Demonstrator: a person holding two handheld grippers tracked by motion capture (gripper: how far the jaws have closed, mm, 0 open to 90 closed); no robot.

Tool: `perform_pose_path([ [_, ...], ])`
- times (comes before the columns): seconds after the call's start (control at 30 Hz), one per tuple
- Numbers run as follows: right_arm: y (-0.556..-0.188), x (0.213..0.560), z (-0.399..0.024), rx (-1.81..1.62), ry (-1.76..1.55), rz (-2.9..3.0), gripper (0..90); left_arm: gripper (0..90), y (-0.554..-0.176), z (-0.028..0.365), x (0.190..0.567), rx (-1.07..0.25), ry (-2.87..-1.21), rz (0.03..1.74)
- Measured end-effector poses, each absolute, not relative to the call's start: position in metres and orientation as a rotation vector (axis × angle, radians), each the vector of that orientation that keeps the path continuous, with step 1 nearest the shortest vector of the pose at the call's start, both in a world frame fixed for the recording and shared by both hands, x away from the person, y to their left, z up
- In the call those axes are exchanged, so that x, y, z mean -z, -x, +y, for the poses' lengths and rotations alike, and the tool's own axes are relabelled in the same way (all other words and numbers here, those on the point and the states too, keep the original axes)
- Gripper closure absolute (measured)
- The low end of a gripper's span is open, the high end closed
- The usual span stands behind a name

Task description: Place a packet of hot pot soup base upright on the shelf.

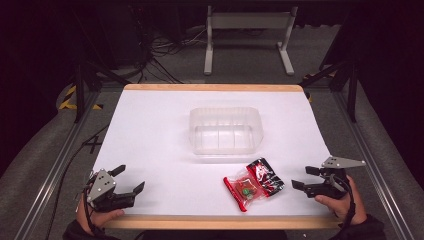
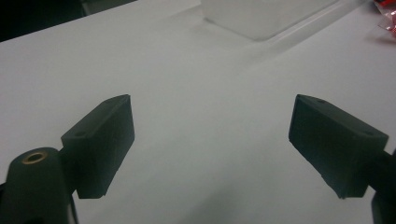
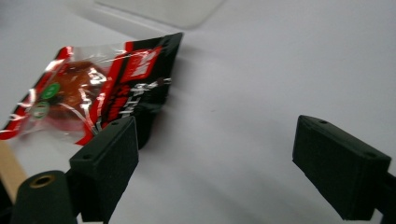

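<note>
Looking along my right hand-held gripper [image 3: 217, 161], I see its two black jaws standing wide apart with nothing between them, only bare white worktop [image 3: 261, 79]. Just past the left jaw lies a snack packet [image 3: 100, 93], flat on the worktop, its near black corner partly hidden behind that jaw. The packet has a clear front with red and black edging, white lettering on the black side, and something reddish-brown inside with two small green round stickers toward its left end. At the top edge I make out the blurred lower rim of a clear plastic tub [image 3: 163, 9]. At the bottom left, a strip of pale wooden edge [image 3: 9, 168] shows.
</note>
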State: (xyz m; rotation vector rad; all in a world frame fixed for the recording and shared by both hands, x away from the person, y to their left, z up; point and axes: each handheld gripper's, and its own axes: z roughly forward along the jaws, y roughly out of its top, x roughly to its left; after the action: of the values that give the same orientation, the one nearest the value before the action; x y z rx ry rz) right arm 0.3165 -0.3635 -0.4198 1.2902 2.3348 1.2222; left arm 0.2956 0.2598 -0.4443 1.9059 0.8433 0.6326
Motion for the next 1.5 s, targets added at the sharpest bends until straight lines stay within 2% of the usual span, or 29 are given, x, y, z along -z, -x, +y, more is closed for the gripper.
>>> perform_pose_path([
  [0.5,-0.328,0.437,-0.323,-1.294,-1.346,2.59,11.0,15.0,-0.297,0.255,0.446,-0.605,-1.928,0.826],
  [0.73,-0.339,0.439,-0.304,-1.404,-1.333,2.673,13.6,15.0,-0.297,0.253,0.446,-0.595,-1.937,0.815],
  [0.83,-0.344,0.439,-0.298,-1.425,-1.335,2.697,17.3,15.0,-0.297,0.251,0.447,-0.59,-1.941,0.814],
  [0.97,-0.351,0.434,-0.295,-1.441,-1.313,2.668,33.4,15.5,-0.297,0.251,0.447,-0.589,-1.941,0.817],
  [1.0,-0.351,0.434,-0.295,-1.441,-1.313,2.668,33.4,15.6,-0.297,0.251,0.447,-0.589,-1.941,0.817],
  [1.07,-0.354,0.432,-0.292,-1.443,-1.297,2.67,44.1,15.6,-0.298,0.251,0.447,-0.588,-1.943,0.816],
  [1.1,-0.356,0.431,-0.289,-1.454,-1.273,2.69,56.3,15.7,-0.298,0.25,0.447,-0.589,-1.944,0.815],
  [1.23,-0.357,0.432,-0.281,-1.451,-1.193,2.726,81.5,15.6,-0.298,0.25,0.448,-0.587,-1.95,0.815],
  [1.3,-0.355,0.431,-0.278,-1.45,-1.145,2.747,88.4,15.6,-0.298,0.25,0.448,-0.583,-1.948,0.818],
  [1.5,-0.346,0.418,-0.274,-1.464,-1.072,2.696,90.0,15.6,-0.297,0.251,0.448,-0.581,-1.94,0.82],
])
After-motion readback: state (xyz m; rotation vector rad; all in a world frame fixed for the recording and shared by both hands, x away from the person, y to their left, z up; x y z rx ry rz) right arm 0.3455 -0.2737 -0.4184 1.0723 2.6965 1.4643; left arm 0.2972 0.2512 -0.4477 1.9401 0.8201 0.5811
